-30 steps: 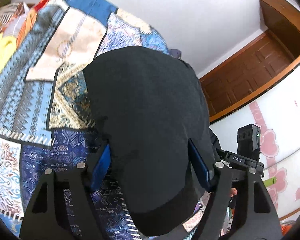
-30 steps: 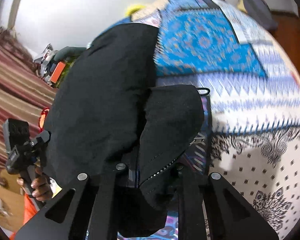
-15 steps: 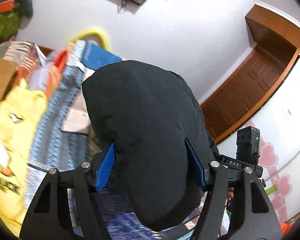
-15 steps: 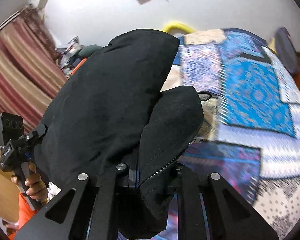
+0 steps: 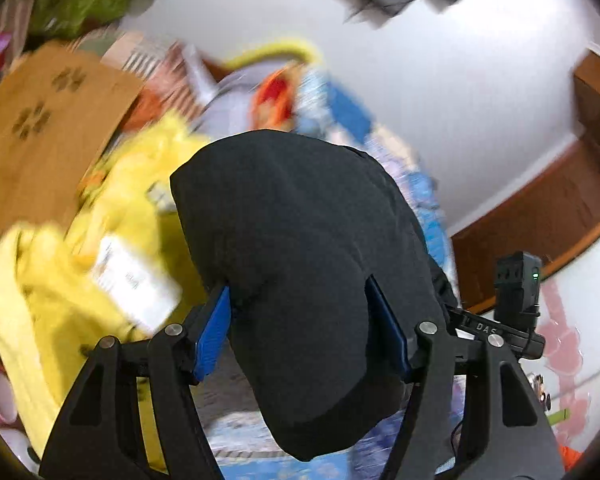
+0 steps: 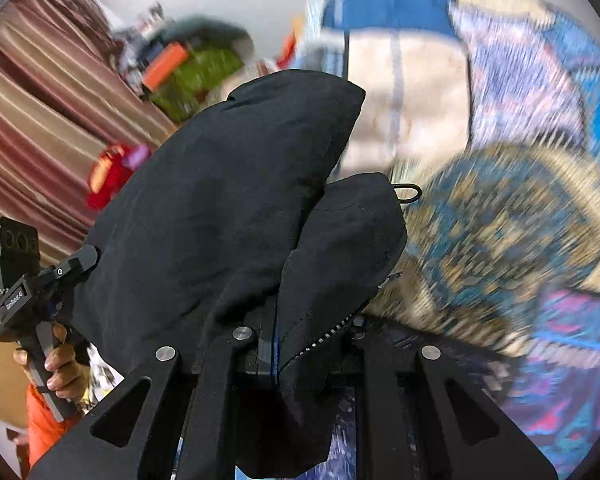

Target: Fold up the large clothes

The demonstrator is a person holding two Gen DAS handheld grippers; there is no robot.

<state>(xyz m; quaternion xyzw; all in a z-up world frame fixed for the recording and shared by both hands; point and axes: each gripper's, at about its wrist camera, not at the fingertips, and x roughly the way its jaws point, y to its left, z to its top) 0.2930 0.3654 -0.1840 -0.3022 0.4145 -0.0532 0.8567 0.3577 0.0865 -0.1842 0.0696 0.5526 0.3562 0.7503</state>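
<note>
Steeply angled downward, both grippers: left gripper (image 5: 302, 334) pinching a thick fold of black jacket (image 5: 300, 240), right gripper (image 6: 296, 344) clamped narrowly on its zipper edge, bundle running forward past both jaws.

bright, even light; motion-blurred backgrounds, fisheye-warped edges.

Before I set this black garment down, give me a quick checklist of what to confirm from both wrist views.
1. Left gripper on the black garment: ok, a thick bundle fills the space between the blue pads.
2. Right gripper on the garment: ok, jaws nearly closed on the zipper edge.
3. Garment clear of the patterned bedspread: cannot tell, the cloth hides what lies under it.
4. Landing spot free: not ok, a yellow garment lies ahead in the left wrist view.
5. Picture steady enough to aim: not ok, the background is blurred in both views.
6. Fold tidy: cannot tell, only bunched cloth shows.
</note>
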